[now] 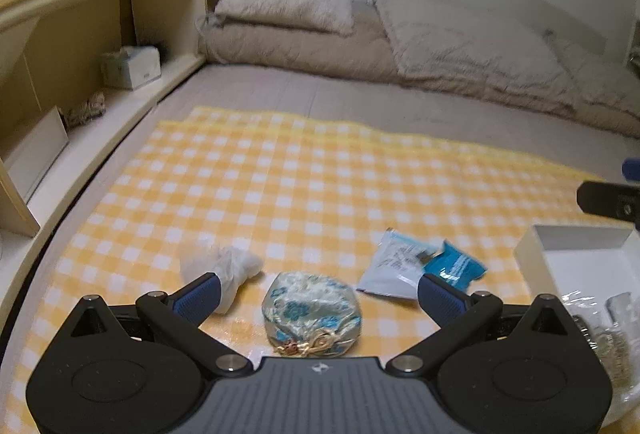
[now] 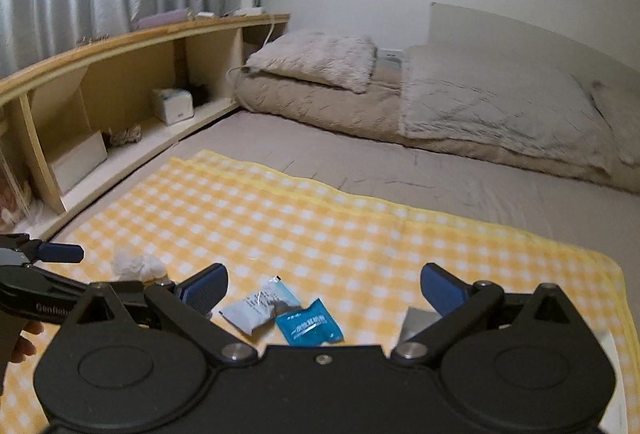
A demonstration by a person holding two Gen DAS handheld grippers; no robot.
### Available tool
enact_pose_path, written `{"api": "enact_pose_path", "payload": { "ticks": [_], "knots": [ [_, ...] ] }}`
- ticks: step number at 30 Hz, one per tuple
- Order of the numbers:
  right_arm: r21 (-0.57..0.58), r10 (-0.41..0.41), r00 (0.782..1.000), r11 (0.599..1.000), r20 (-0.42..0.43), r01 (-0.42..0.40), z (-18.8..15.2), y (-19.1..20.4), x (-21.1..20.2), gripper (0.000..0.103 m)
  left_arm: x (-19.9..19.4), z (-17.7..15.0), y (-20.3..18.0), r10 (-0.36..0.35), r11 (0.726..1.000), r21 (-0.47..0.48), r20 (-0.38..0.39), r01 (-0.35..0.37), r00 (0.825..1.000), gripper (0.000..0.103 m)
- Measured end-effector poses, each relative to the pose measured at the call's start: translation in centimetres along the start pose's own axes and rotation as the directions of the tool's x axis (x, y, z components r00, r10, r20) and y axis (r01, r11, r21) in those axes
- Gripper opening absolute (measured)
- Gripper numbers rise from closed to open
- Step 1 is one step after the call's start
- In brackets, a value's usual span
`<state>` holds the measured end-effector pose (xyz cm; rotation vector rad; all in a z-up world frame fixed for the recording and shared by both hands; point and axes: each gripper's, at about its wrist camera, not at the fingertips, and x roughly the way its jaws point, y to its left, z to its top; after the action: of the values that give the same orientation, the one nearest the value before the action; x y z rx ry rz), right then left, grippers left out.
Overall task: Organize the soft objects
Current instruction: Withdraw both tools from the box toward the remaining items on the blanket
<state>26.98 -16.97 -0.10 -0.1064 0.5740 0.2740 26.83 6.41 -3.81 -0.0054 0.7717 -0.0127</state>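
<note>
A bed (image 1: 304,94) is carrying a yellow checked cloth (image 1: 280,186), which is lying ahead of both tongs. On the cloth, a flowered pouch (image 1: 312,310) is sitting between the left tongs' fingers, a white bundle (image 1: 228,270) just beside the left finger, and two packets (image 2: 280,314) between the right tongs' fingers.

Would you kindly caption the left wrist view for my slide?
Open left gripper above a brocade pouch on the checked cloth.
</note>
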Motion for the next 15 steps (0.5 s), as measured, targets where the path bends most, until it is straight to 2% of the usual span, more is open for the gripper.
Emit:
{"api": "enact_pose_path", "payload": {
  "ticks": [6, 10, 15],
  "knots": [
    [-0.114, 0.014, 0.999, 0.993, -0.043, -0.019, -0.2, 0.1, 4.4, 0.103, 3.2, -0.3, 1.0, 0.006, 1.0, 0.0, -0.068, -0.006, 0.998, 0.103],
    [-0.201, 0.033, 0.992, 0.978, -0.125, -0.058, -1.2, 0.3, 7.2, 0.103, 5.0, -0.3, 1.0, -0.006, 1.0, 0.017, -0.104, 0.008, 0.995, 0.103],
    [-0.267, 0.083, 0.972, 0.953, -0.221, -0.142, -2.5, 1.0, 10.3, 0.101, 7.0, -0.7, 0.3, -0.025, 0.998, 0.051, -0.155, 0.034, 0.988, 0.103]
  ]
}}
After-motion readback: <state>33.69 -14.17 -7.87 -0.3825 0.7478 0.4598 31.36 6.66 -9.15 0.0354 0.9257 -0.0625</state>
